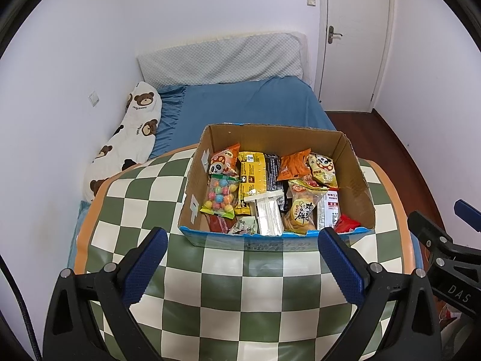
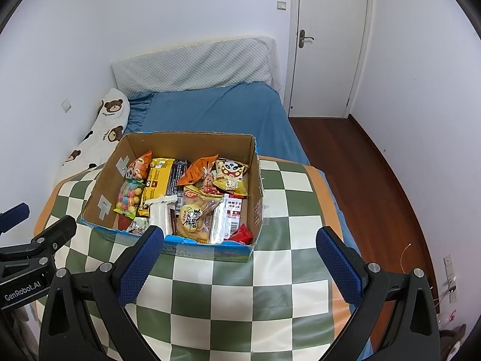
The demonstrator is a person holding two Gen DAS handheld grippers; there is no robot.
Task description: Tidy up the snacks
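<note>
An open cardboard box (image 1: 356, 180) (image 2: 100, 180) stands on a green-and-white checkered cloth (image 1: 234, 282) (image 2: 240, 285). It holds several snack packs: a bag of coloured candy balls (image 1: 219, 197) (image 2: 129, 198), a yellow pack (image 1: 251, 177) (image 2: 156, 182), an orange pack (image 1: 293, 162) (image 2: 197, 170), a panda pack (image 1: 323, 168) (image 2: 231, 176), a biscuit pack (image 1: 302, 213) (image 2: 192, 219) and a white holder (image 1: 267, 210) (image 2: 159, 210). My left gripper (image 1: 242, 267) is open and empty just in front of the box. My right gripper (image 2: 240, 266) is open and empty at the box's front right.
The cloth lies over a blue bed (image 1: 249, 102) (image 2: 216, 111) with a grey pillow (image 1: 222, 60) and a bear-print cushion (image 1: 132, 132) along the left wall. A white door (image 2: 327, 45) and wooden floor (image 2: 360, 165) are to the right.
</note>
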